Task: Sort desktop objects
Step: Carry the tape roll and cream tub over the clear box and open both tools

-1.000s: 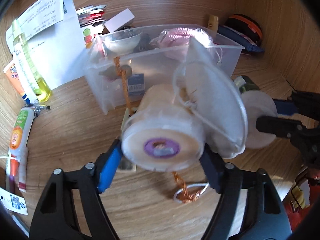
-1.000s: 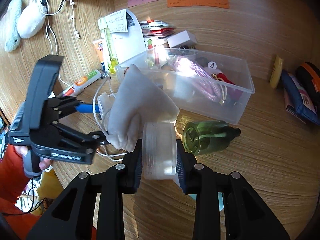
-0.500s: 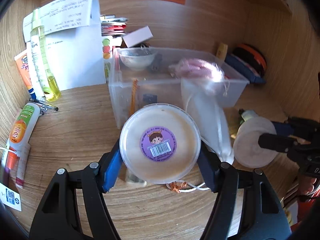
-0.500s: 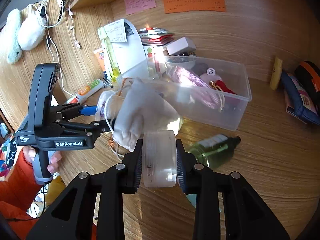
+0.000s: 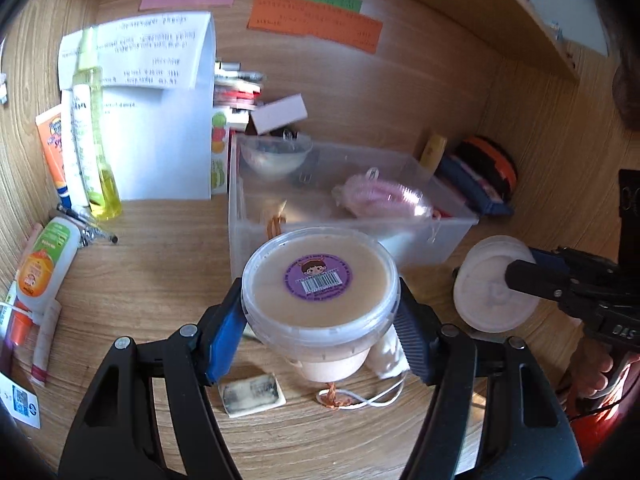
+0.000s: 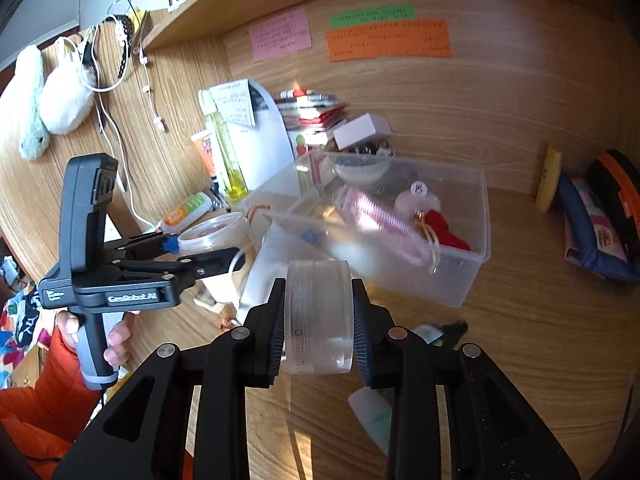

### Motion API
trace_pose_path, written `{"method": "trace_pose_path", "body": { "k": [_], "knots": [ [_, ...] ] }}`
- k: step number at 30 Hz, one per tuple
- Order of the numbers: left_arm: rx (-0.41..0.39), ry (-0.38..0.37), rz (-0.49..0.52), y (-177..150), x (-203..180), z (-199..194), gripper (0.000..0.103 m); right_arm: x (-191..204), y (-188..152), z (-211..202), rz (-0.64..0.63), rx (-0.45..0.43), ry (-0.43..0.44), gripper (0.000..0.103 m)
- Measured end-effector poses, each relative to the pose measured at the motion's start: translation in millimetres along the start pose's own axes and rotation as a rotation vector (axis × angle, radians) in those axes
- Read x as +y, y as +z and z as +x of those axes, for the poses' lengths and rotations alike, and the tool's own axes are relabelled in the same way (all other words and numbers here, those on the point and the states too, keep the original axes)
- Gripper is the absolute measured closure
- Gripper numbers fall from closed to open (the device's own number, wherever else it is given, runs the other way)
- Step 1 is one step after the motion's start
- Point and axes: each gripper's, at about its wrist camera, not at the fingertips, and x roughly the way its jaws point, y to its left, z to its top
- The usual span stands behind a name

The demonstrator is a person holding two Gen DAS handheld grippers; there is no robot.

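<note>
My left gripper (image 5: 320, 320) is shut on a round clear tub (image 5: 320, 292) of beige stuff, held above the desk with its purple barcode sticker facing up. In the right wrist view this tub (image 6: 216, 232) sits in the left gripper (image 6: 208, 250) at the left. My right gripper (image 6: 320, 312) is shut on a clear round lid (image 6: 318, 316), held on edge; in the left wrist view the lid (image 5: 494, 284) hangs right of the tub. A white drawstring pouch (image 5: 390, 354) lies on the desk under the tub.
A clear bin (image 5: 452, 220) behind the tub holds a pink item, a bowl and small things. Bottles and tubes (image 5: 96, 152) line the left wall beside a white paper. A small flat packet (image 5: 254, 394) lies near me. A green bottle (image 6: 444, 330) rests right of the lid.
Both grippers have risen. The tub has rolled from lying on its side to sticker-face up. The white pouch that draped over it has slid down to the desk.
</note>
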Motion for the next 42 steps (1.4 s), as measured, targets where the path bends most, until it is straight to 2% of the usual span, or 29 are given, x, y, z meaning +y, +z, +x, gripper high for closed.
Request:
{"method": "trace_pose_path", "body": {
  "k": [8,19,28,36,42],
  "knots": [
    [-0.055,-0.051,-0.002,21.3,-4.5,-14.1,0.035,-11.0,21.0,-5.7,0.017,-0.031,-0.007,0.076],
    [-0.080,-0.087,-0.007,54.3,-5.7,-10.1,0.035,-28.1,48.4,-5.7,0.028,-0.062,-0.026,0.076],
    [-0.102,-0.056,0.008,77.0,-3.0,3.3,0.035,-47.8,71.4,-1.8,0.043,-0.087,-0.055,0.076],
    [-0.063,-0.044,-0.001,92.9,2.9,31.5,0.035,-65.2,86.0,14.7,0.050,-0.072,-0.085,0.076],
    [-0.020,-0.012,-0.008,93.0,9.4,58.8,0.035,-78.9,88.7,35.5,0.068,-0.037,-0.094,0.076]
  ]
}}
